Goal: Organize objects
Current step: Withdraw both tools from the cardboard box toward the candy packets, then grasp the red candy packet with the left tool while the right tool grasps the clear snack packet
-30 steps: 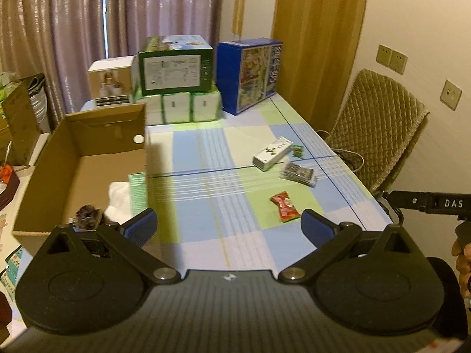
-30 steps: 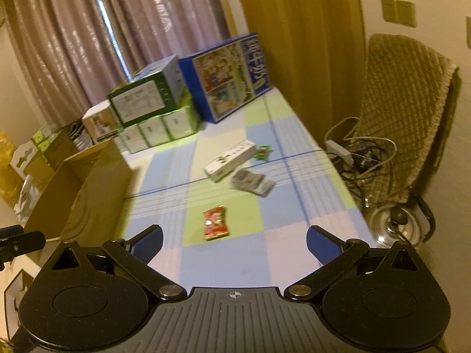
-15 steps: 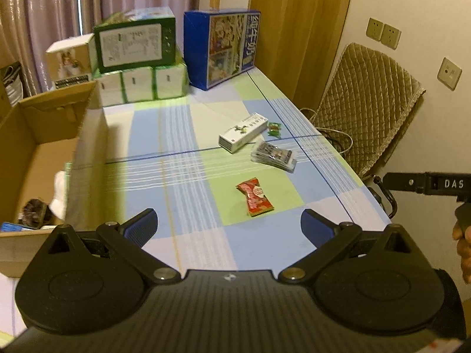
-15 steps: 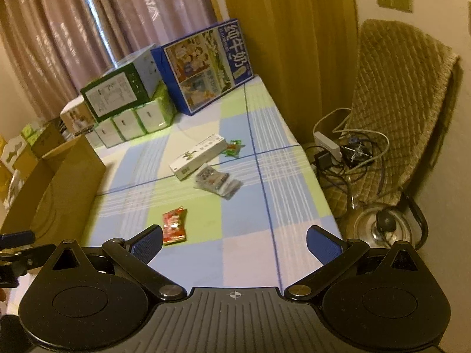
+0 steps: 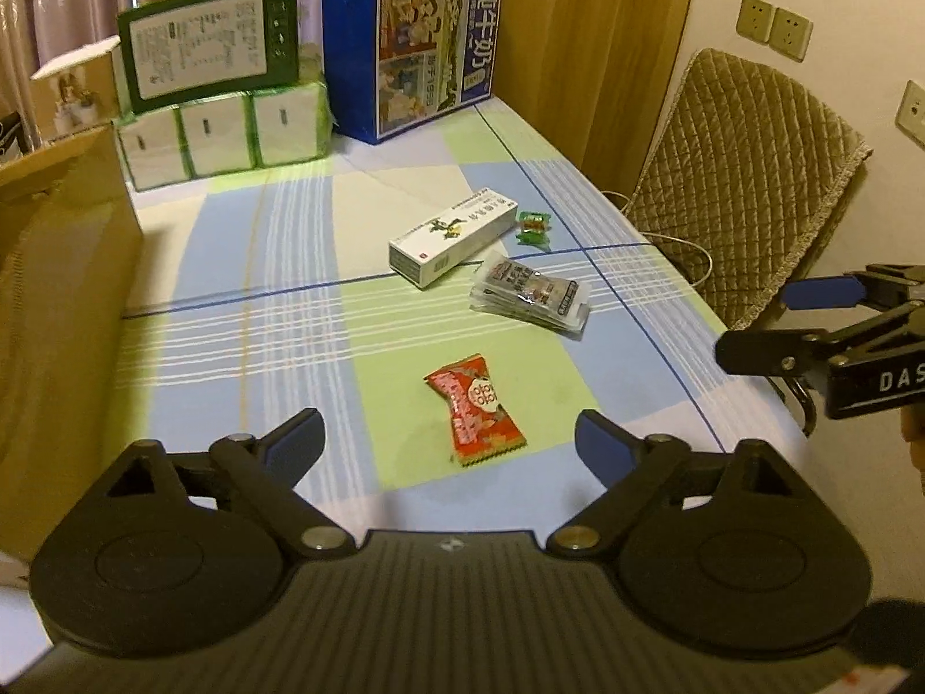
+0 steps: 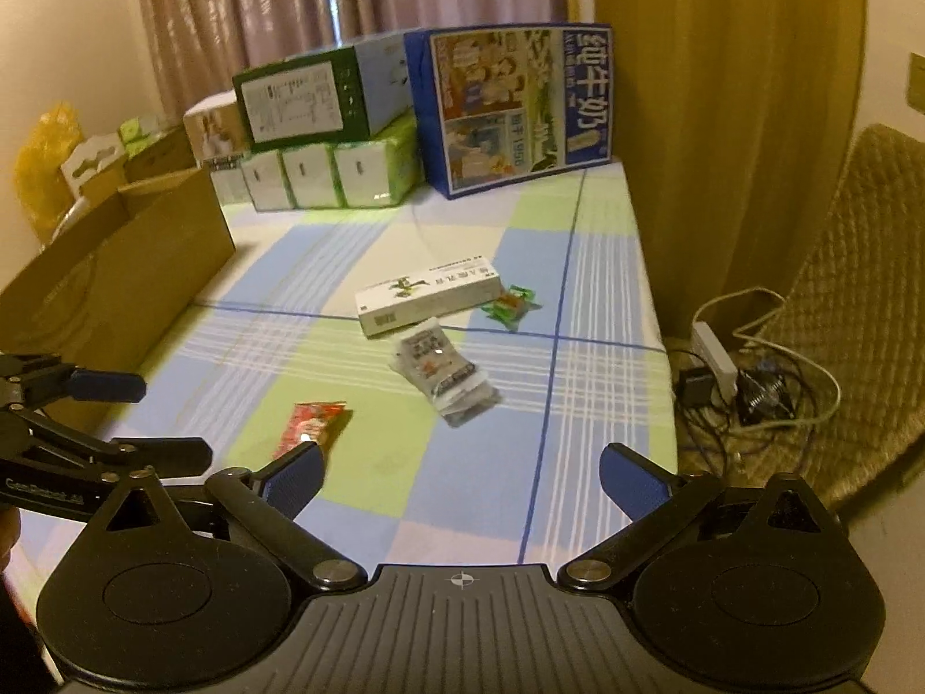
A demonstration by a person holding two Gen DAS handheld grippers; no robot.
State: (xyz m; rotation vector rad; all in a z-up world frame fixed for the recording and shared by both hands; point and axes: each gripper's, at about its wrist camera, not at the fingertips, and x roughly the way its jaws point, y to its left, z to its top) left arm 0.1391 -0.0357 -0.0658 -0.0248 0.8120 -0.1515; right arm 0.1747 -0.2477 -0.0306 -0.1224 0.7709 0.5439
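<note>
Smooth checked cloth in blue, green and white [image 5: 243, 347] over the table, matt. Glossy crinkled plastic on the red snack wrapper [image 5: 475, 408], the small green sweet wrapper [image 5: 533, 227] and the clear-fronted stack of sachets [image 5: 531, 292]; smooth printed card on the long white carton [image 5: 452, 236] and the blue milk box [image 5: 416, 40]. Plain matt brown cardboard box [image 6: 115, 283], quilted tan fabric chair cover [image 5: 746, 173], ribbed black plastic gripper body [image 5: 451, 595].

blue carton [image 6: 523, 110]: "纯牛奶", "1956" | right claw [image 5: 821, 312] body: "DAS" | other print unreadable
</note>
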